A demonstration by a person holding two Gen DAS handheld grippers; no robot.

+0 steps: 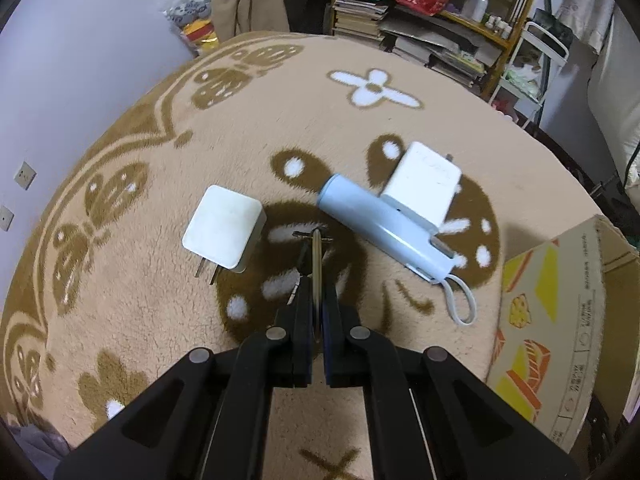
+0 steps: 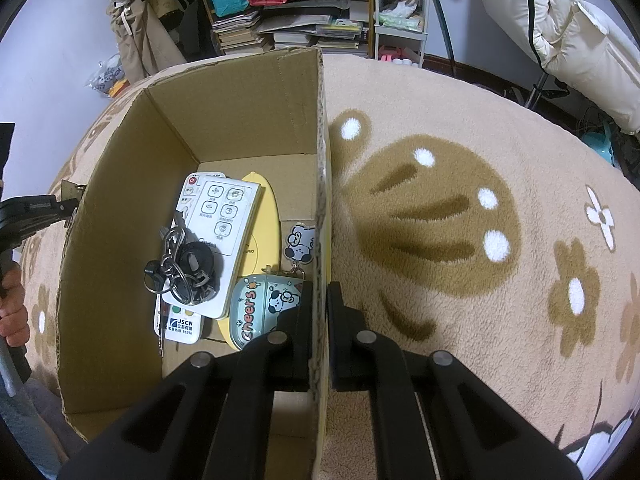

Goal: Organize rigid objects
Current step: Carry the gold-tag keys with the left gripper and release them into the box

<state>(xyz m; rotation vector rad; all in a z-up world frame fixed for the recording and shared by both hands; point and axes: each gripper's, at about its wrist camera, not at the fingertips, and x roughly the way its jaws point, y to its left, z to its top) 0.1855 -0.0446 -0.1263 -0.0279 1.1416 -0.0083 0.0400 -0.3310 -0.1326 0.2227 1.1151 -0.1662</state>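
My left gripper [image 1: 316, 280] is shut on a thin brass-coloured key-like piece [image 1: 317, 252], seen edge-on above the rug. On the rug ahead lie a white plug charger [image 1: 224, 228], a light blue cylinder with a cord loop [image 1: 384, 224] and a bigger white charger [image 1: 422, 184] touching it. My right gripper [image 2: 318, 292] is shut on the right wall of an open cardboard box [image 2: 320, 160]. Inside the box lie a white remote [image 2: 224, 212], a key bunch [image 2: 184, 268], a yellow flat object [image 2: 266, 216], a teal "Cheers" case [image 2: 260, 308] and a small charm [image 2: 298, 240].
The same printed box [image 1: 560, 320] stands at the right in the left wrist view. A beige patterned rug [image 2: 480, 240] covers the surface. Shelves with books [image 1: 400, 28] and a white cart [image 2: 400, 8] stand behind. A hand [image 2: 12, 300] and the left gripper [image 2: 36, 208] show at the box's left.
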